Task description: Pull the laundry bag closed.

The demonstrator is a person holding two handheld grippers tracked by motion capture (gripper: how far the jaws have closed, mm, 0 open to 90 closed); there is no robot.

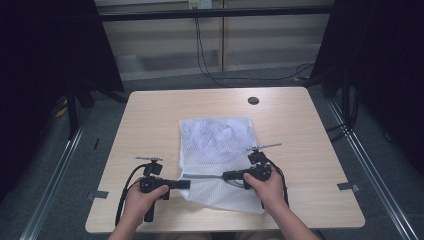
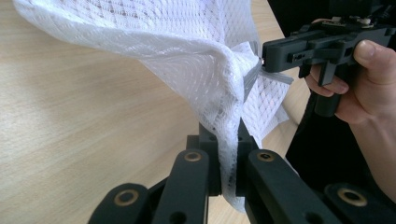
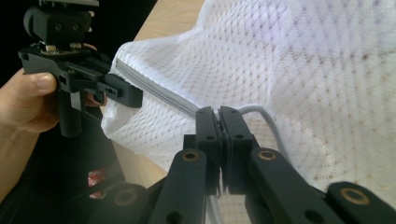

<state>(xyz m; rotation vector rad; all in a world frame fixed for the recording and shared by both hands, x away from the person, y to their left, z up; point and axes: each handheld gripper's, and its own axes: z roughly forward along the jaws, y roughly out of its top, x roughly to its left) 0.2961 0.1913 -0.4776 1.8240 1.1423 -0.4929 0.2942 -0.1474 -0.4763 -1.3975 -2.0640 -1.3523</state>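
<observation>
No text, label or number is legible anywhere (surfaces are unmarked).

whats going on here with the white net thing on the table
A person is working on a white mesh bag lying on a wooden table, with a gripper in each hand. The left gripper is shut on the bag's near edge, pinching the mesh. The right gripper is shut at the grey zipper, apparently on its pull. Both are facing each other across the zipper.

Surface: we see a light wooden table (image 1: 150,130).
Lying on it: a white mesh bag (image 1: 215,145), spread flat near the middle.
Far edge: a dark round grommet (image 1: 253,100).
</observation>
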